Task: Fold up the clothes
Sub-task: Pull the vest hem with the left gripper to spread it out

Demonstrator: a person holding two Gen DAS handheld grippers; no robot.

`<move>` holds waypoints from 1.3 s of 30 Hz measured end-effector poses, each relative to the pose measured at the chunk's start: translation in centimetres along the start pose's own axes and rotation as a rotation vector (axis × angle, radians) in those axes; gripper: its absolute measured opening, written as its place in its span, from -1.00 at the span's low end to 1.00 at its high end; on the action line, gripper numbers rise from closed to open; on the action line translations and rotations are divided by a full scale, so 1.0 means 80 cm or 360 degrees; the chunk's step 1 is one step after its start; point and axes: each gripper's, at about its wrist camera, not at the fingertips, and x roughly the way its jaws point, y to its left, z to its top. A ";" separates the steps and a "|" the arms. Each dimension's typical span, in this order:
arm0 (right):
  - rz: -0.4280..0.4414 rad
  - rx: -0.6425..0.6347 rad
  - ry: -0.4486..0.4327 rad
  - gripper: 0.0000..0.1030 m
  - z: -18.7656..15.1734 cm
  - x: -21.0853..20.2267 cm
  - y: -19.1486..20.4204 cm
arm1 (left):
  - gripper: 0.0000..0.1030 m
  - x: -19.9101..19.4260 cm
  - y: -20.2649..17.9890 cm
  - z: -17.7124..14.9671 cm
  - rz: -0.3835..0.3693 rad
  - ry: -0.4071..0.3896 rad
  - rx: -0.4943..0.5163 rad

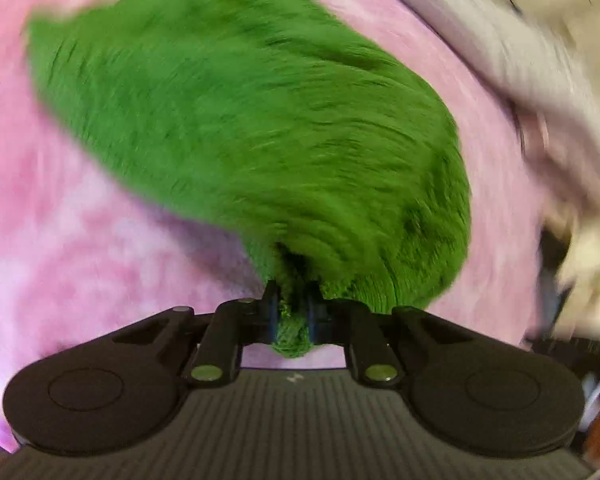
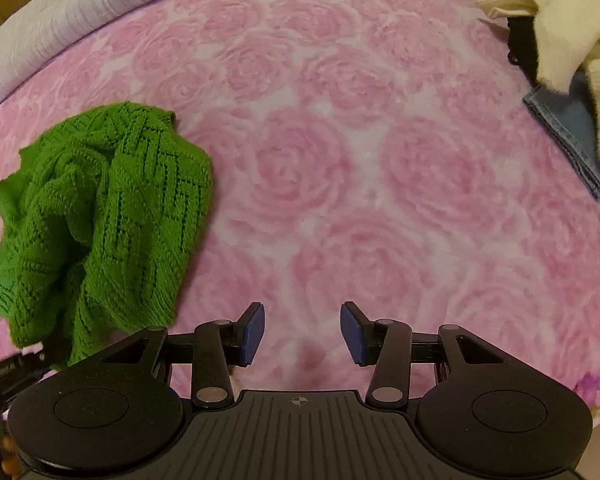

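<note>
Knitwear fills the left wrist view: our left gripper has its fingers pinched tight on a bunched edge of the bright green open-knit sweater, which spreads blurred toward the upper left of that frame. In the right wrist view it sits crumpled at centre left on the pink rose-patterned bed cover. Our right gripper hovers with blue-padded fingers spread wide, holding nothing. A heap of cream and denim clothes waits upper right. We judge the sweater is being lifted to spread flat; next, the right fingers need a second edge.
</note>
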 end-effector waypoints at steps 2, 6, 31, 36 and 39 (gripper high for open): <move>0.0001 0.0030 0.0010 -0.11 0.002 -0.001 -0.001 | -0.84 -0.021 -0.021 0.009 -0.0019 -0.0003 0.0121; -0.0017 0.0092 0.0011 -0.11 0.011 -0.007 -0.002 | -0.86 -0.096 -0.028 0.061 -0.0284 -0.0200 -0.0009; 0.0130 0.0010 -0.0001 -0.11 0.039 0.028 0.365 | -0.51 -0.308 0.574 0.310 0.0839 -0.0728 -0.1082; 0.0130 -0.0262 0.0051 -0.11 0.036 0.053 0.454 | -0.51 -0.245 0.557 0.202 0.0661 -0.0407 -0.1154; 0.0157 -0.0369 0.0070 -0.11 0.045 0.064 0.487 | -0.51 -0.223 0.525 0.157 0.0533 -0.0292 -0.1172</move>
